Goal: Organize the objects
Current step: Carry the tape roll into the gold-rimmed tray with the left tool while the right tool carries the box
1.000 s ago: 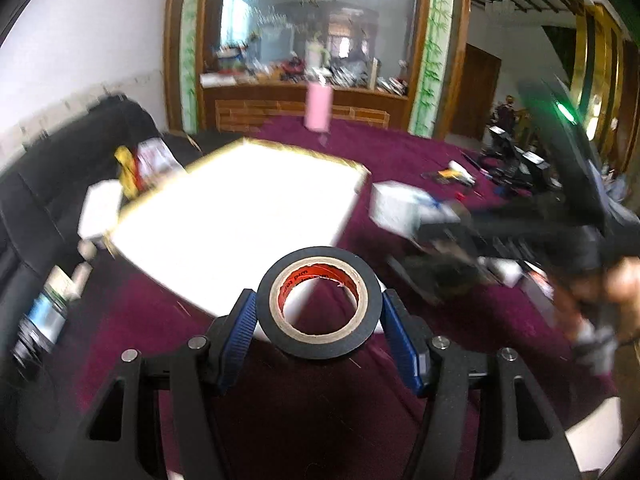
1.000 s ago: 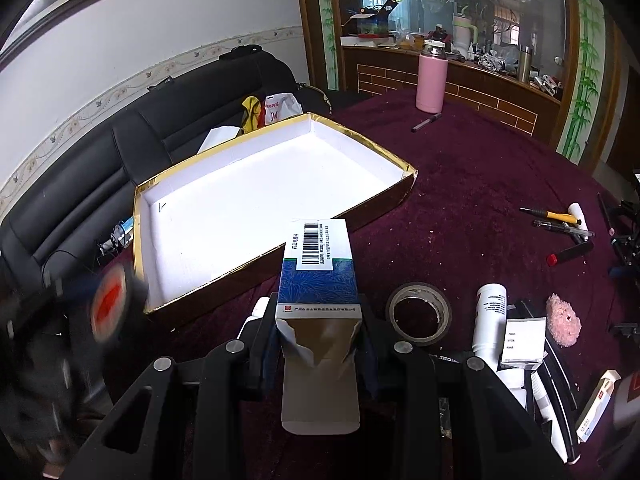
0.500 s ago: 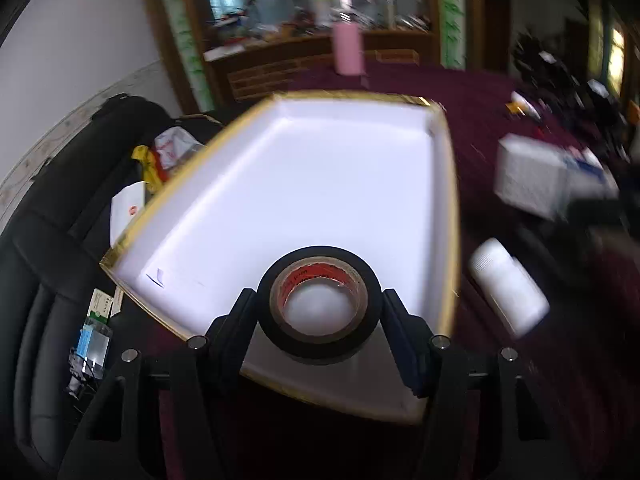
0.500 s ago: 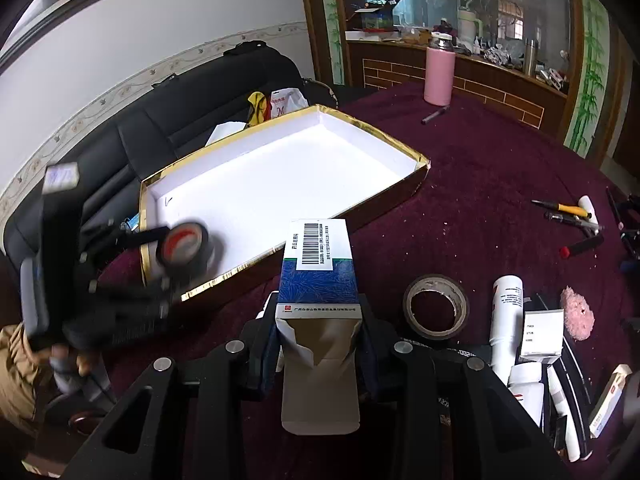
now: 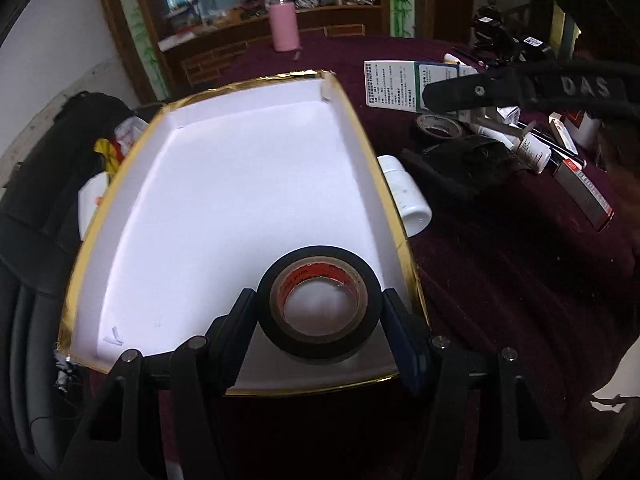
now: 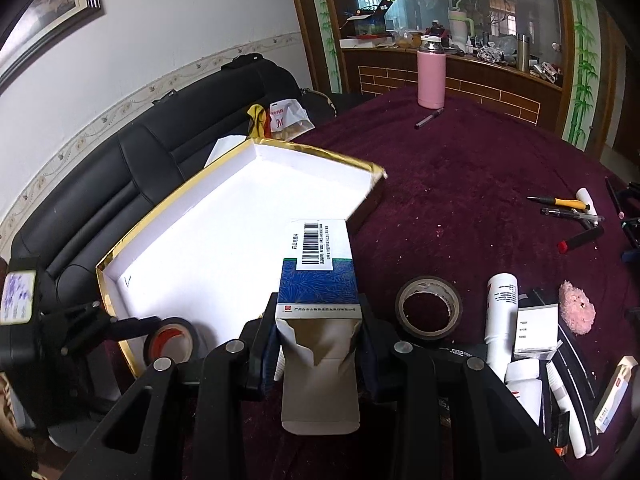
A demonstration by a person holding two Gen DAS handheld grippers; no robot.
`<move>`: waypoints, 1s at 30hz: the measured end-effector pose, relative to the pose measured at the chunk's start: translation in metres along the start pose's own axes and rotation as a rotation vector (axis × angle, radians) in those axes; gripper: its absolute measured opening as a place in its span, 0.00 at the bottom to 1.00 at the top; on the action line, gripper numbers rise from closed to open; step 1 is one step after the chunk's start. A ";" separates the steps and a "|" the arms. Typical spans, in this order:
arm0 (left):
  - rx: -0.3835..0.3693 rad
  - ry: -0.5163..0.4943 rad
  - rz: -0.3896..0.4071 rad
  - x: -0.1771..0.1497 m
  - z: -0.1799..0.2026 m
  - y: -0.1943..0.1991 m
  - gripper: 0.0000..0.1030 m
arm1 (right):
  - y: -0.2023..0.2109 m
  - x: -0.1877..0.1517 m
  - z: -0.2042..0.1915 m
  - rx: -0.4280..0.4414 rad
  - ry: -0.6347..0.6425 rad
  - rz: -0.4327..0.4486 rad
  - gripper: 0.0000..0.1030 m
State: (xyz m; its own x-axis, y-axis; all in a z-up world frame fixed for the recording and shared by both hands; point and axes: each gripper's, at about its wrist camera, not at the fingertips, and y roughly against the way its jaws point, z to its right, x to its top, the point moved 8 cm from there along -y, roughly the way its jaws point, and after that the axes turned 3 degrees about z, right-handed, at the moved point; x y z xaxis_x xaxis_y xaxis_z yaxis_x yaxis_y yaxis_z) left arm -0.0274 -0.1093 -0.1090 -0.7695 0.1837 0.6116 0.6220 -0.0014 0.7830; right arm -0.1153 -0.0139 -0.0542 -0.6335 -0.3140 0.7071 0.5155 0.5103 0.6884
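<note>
The table (image 6: 460, 184), draped in dark maroon cloth, carries a wide, shallow white tray (image 5: 248, 184) with a gold rim toward its left edge, beside a black sofa (image 6: 132, 160). Only the right wrist view shows the far side of the table, where a pink bottle (image 6: 431, 74) stands upright with a pen (image 6: 429, 119) lying before it, and the clutter along the right edge: a clear tape roll (image 6: 428, 307), white bottles and small cartons, several cut off by the frame. Only the left wrist view shows a white bottle (image 5: 404, 194) lying just outside the tray's right rim; in the other view the held box hides it. The right tongs (image 6: 318, 344) pinch a blue-and-white carton (image 6: 320, 280) by its sides, long axis running away from the camera, barcode end pointing toward the tray's near right corner, torn flap end nearest the lens. The left tongs (image 5: 318, 312) pinch a black tape roll (image 5: 318, 304) at the tray's near right corner, core opening tilted up toward the camera; whether it touches the tray floor cannot be told. From the right wrist the same roll shows small at the left.
</note>
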 end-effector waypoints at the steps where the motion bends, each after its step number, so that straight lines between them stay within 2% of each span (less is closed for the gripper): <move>1: -0.003 0.010 -0.002 -0.001 -0.001 0.002 0.60 | 0.001 0.000 -0.001 0.005 0.000 0.003 0.36; 3: -0.006 0.050 -0.002 -0.004 -0.011 0.006 0.60 | 0.003 0.000 -0.006 0.016 0.008 0.006 0.36; 6: 0.051 0.093 0.011 -0.003 -0.037 0.009 0.60 | 0.003 0.001 -0.018 0.043 0.028 0.006 0.36; 8: 0.055 0.158 0.009 -0.002 -0.060 0.007 0.60 | 0.001 0.000 -0.030 0.067 0.045 0.003 0.36; 15: 0.101 0.257 0.014 -0.002 -0.108 0.003 0.60 | -0.019 -0.008 -0.081 0.155 0.116 -0.050 0.36; 20: 0.112 0.288 0.018 0.000 -0.129 -0.001 0.60 | -0.035 -0.015 -0.113 0.204 0.158 -0.088 0.36; 30: 0.112 0.269 0.024 -0.001 -0.136 -0.005 0.60 | -0.063 -0.025 -0.132 0.220 0.170 -0.144 0.36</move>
State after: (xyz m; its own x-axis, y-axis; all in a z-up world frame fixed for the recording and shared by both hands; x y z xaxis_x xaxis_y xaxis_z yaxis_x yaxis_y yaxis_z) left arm -0.0490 -0.2429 -0.0983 -0.7557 -0.0822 0.6497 0.6412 0.1089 0.7596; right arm -0.0554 -0.1439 -0.0936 -0.5760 -0.5157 0.6343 0.2785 0.6057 0.7453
